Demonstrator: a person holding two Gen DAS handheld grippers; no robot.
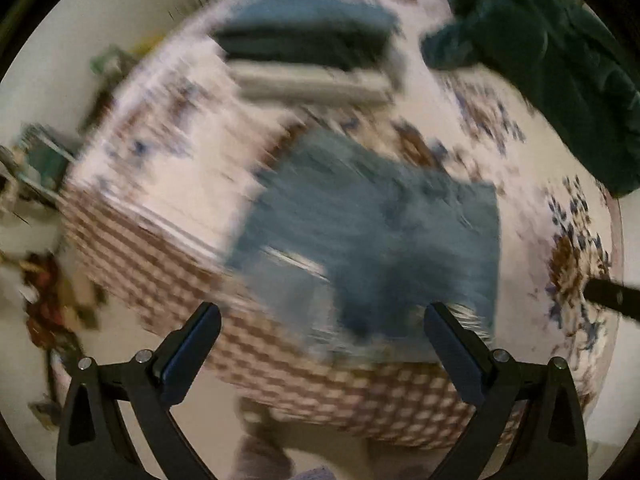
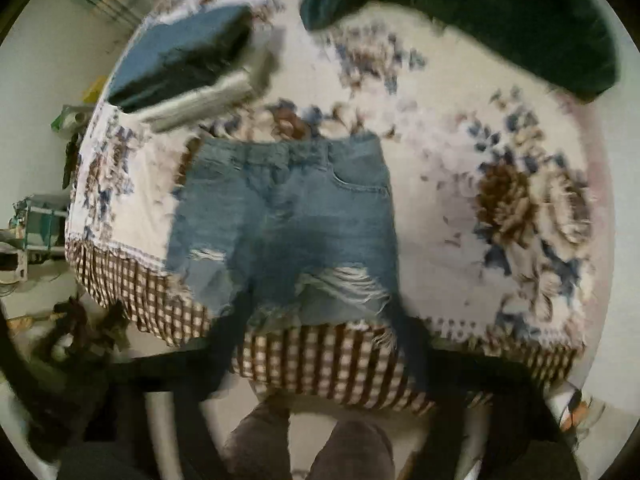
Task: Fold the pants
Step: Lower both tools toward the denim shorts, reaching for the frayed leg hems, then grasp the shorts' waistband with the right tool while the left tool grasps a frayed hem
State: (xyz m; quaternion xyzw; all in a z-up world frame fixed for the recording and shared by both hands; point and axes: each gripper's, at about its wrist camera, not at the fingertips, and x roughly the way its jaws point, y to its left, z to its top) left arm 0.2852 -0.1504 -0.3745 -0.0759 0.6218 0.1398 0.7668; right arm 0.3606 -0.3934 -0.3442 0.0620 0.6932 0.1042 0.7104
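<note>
A pair of light blue ripped denim pants point(image 2: 284, 224) lies flat on the bed point(image 2: 452, 216), waistband toward the far side and the frayed, torn leg ends at the near edge, where the floral cover meets a brown-and-white checked border point(image 2: 320, 364). In the left wrist view, which is heavily motion-blurred, the left gripper point(image 1: 322, 322) hangs above the near edge of the bed with its jaws spread wide and nothing between them; the pants point(image 1: 372, 236) sit just beyond its fingertips. The right gripper point(image 2: 320, 360) shows only as two dark smeared shapes low in the right wrist view, set apart on either side of the checked border and appearing spread, with nothing gripped. Toward the far left of the bed rests a stack of folded clothes point(image 2: 180, 64), blue and dark on top, pale grey beneath. A dark green garment point(image 2: 500, 12) lies crumpled at the far right. Two feet in dark slippers point(image 2: 308, 444) stand on the floor below the bed.
</note>
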